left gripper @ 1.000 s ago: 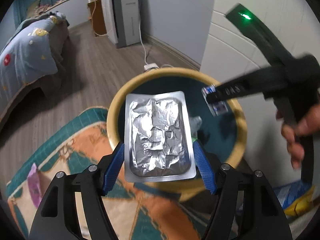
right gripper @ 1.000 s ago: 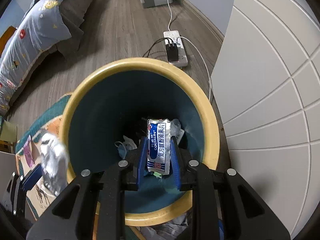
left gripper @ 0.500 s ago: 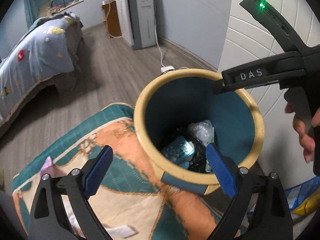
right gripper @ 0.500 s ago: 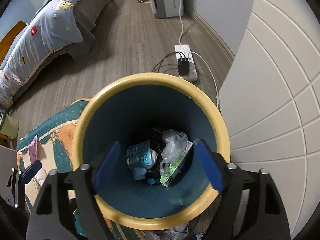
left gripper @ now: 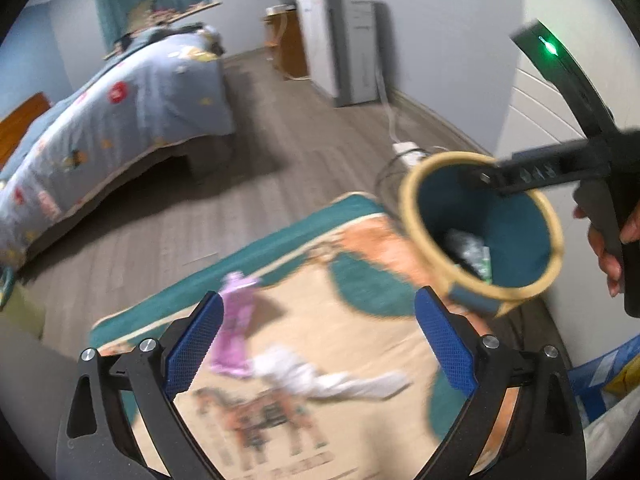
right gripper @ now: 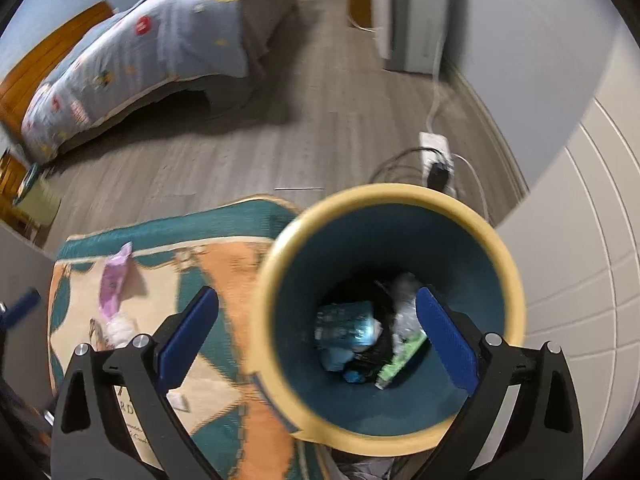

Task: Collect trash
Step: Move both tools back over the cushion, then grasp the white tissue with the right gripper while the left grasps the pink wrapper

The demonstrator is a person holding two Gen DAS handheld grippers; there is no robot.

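Both tongs gape empty, jaws just opened. Left tongs (left gripper: 316, 344) sit nearest the remaining trash: pink wrapper (left gripper: 236, 332) and white tissue (left gripper: 320, 376) on the rug (left gripper: 360, 344), lower centre. Right tongs (right gripper: 316, 336) hang over the bin (right gripper: 516, 300).

On the wooden floor (left gripper: 224, 216) lies a patterned rug (left gripper: 360, 344) bearing a purple wrapper (left gripper: 236, 332) and white tissue (left gripper: 320, 376).

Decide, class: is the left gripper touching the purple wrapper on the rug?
Apart. In the right wrist view the purple wrapper lies flat on the rug, with bare rug between it and the left gripper's tip at the picture's edge.
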